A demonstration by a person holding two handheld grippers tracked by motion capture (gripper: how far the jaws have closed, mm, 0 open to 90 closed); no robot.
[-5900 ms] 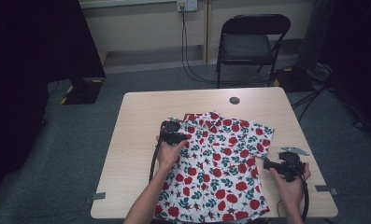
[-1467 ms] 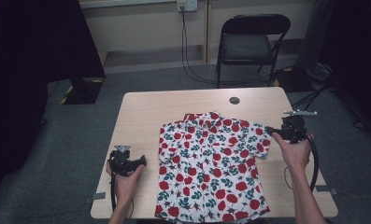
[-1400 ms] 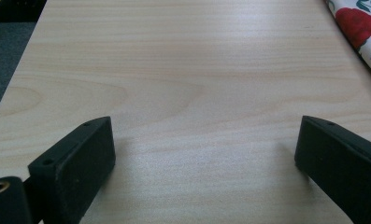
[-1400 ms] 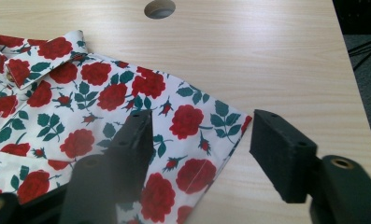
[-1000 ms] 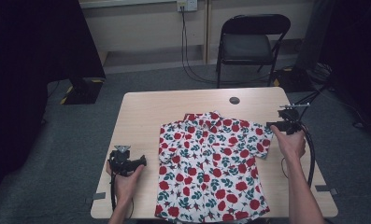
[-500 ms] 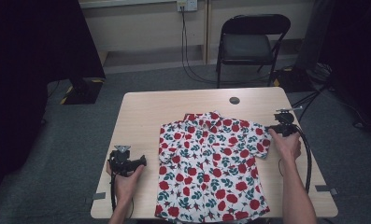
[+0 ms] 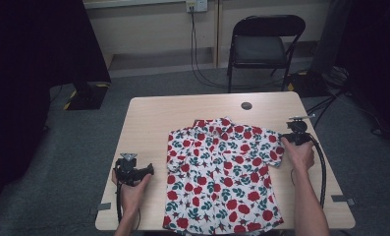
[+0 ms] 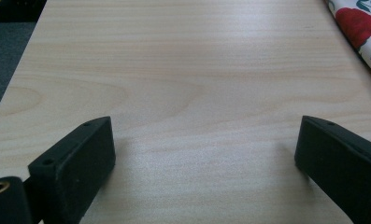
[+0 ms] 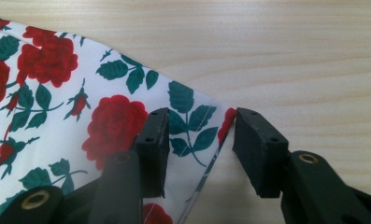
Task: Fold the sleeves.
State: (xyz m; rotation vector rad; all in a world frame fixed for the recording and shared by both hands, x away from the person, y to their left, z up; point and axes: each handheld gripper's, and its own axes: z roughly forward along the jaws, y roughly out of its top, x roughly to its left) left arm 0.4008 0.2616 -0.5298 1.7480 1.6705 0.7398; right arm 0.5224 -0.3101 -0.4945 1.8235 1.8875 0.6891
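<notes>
A white shirt (image 7: 222,172) printed with red roses and green leaves lies flat, front up, on the pale wooden table (image 7: 182,113). My right gripper (image 7: 286,139) is down at the shirt's right sleeve. In the right gripper view the sleeve's corner (image 9: 192,121) lies between the jaws of that gripper (image 9: 200,130); they have just been opening a little and stand apart without pressing the cloth. My left gripper (image 7: 149,170) rests low over bare wood left of the shirt, jaws wide open (image 8: 204,144) with nothing between them; the shirt's edge (image 8: 360,23) shows at the upper right there.
A small black round disc (image 7: 246,105) sits near the table's far edge. A black folding chair (image 7: 264,44) stands behind the table, with cables on the grey floor. Bare wood lies left of the shirt and beyond its collar.
My right gripper has come down and slightly left onto the shirt's right sleeve edge. The left gripper and the shirt have stayed where they were.
</notes>
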